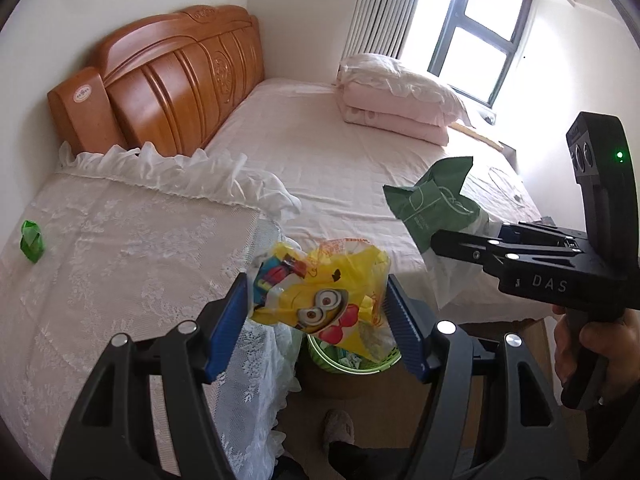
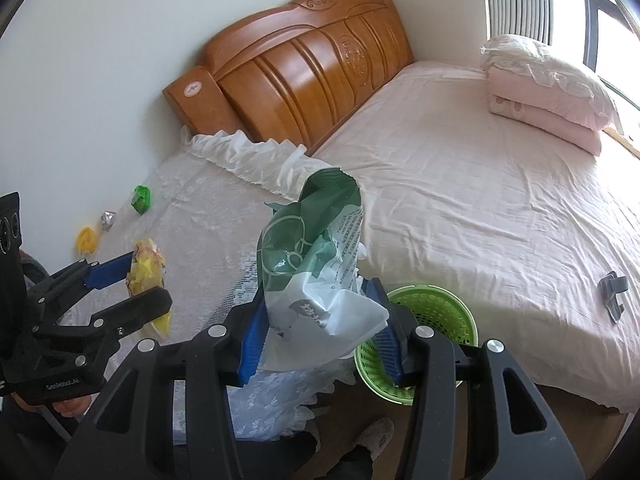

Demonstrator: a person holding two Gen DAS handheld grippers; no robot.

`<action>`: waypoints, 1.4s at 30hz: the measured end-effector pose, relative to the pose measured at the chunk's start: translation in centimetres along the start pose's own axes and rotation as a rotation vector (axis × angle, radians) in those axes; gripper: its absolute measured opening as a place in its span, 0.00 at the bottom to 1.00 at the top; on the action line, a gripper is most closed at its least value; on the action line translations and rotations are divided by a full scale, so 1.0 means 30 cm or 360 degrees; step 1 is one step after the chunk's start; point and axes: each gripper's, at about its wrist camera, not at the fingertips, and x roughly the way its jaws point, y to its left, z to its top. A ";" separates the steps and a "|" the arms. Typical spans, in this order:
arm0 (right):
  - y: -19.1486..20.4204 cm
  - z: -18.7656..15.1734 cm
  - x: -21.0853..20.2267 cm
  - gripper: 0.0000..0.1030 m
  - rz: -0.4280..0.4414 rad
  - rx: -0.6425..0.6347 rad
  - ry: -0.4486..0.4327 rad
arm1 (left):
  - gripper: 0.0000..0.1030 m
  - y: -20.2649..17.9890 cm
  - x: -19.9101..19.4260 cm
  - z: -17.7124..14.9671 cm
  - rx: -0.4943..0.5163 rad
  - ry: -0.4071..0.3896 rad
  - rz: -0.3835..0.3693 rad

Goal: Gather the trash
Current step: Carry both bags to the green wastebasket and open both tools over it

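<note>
A bedroom with white walls holds a bed (image 1: pixel 320 148) under a pale pink sheet, its carved wooden headboard (image 1: pixel 172 76) against the wall. At the bed's far side, by a bright window (image 1: pixel 480 32) with a white radiator (image 1: pixel 380 4) next to it, lies a pillow (image 1: pixel 396 76) on folded pink bedding (image 1: pixel 396 116). A small grey object (image 2: pixel 612 292) lies on the sheet near the bed's edge.

Beside the bed stands a worktop (image 1: pixel 100 280) draped in white lace with a ruffled hem. On it, near the wall, lie a green wrapper (image 1: pixel 31 241), a silver wrapper (image 2: pixel 108 220) and a yellow wrapper (image 2: pixel 87 239), all apart from each other.

On the wooden floor (image 2: pixel 340 412), in the gap between worktop and bed, stands a green basket (image 2: pixel 436 312) with scraps inside. A slipper (image 1: pixel 338 428) shows below it.

The left gripper (image 1: pixel 316 316) has its jaws clamped on a yellow bag (image 1: pixel 320 300) printed with a cartoon, held in the air above the basket. The right gripper (image 2: pixel 320 328) has its jaws clamped on a green and white bag (image 2: pixel 316 264), held up just beside the basket over the worktop's corner. A hand (image 1: pixel 596 344) grips the right gripper's handle.
</note>
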 end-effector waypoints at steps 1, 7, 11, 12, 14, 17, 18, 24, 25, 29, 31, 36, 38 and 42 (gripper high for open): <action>-0.016 -0.004 0.008 0.48 -0.0018 0.0014 0.0007 | 0.62 -0.005 0.002 -0.001 0.0004 0.0007 0.0002; -0.172 -0.083 0.122 0.48 -0.0172 0.0174 0.0124 | 0.62 -0.031 0.013 -0.011 0.0032 0.0039 -0.0001; -0.285 -0.167 0.263 0.48 -0.0293 0.0311 0.0246 | 0.62 -0.052 0.026 -0.021 0.0051 0.0071 -0.0005; -0.304 -0.187 0.298 0.52 -0.0305 0.0341 0.0280 | 0.62 -0.055 0.031 -0.023 0.0058 0.0078 -0.0004; -0.325 -0.218 0.339 0.68 -0.0321 0.0366 0.0312 | 0.62 -0.065 0.038 -0.026 0.0070 0.0094 -0.0003; -0.331 -0.239 0.369 0.83 -0.0370 0.0373 0.0352 | 0.62 -0.080 0.047 -0.031 0.0081 0.0108 0.0001; -0.334 -0.237 0.368 0.85 -0.0366 0.0380 0.0353 | 0.62 -0.083 0.049 -0.033 0.0083 0.0113 0.0002; -0.349 -0.205 0.280 0.94 -0.0350 0.0416 0.0272 | 0.62 -0.105 0.079 -0.035 0.0090 0.0146 0.0002; -0.355 -0.198 0.253 0.94 -0.0347 0.0428 0.0253 | 0.62 -0.113 0.089 -0.034 0.0096 0.0153 0.0000; -0.384 -0.176 0.137 0.97 -0.0371 0.0467 0.0168 | 0.62 -0.151 0.135 -0.021 0.0123 0.0179 -0.0029; -0.400 -0.168 0.078 0.97 -0.0384 0.0467 0.0133 | 0.62 -0.178 0.170 -0.012 0.0153 0.0193 -0.0042; -0.441 -0.155 -0.028 0.97 -0.0438 0.0454 0.0071 | 0.62 -0.253 0.281 0.001 0.0199 0.0258 -0.0074; -0.458 -0.150 -0.063 0.98 -0.0449 0.0460 0.0046 | 0.62 -0.285 0.338 0.002 0.0215 0.0286 -0.0076; -0.487 -0.147 -0.099 0.98 -0.0475 0.0468 0.0023 | 0.66 -0.331 0.447 -0.001 0.0219 0.0363 -0.0073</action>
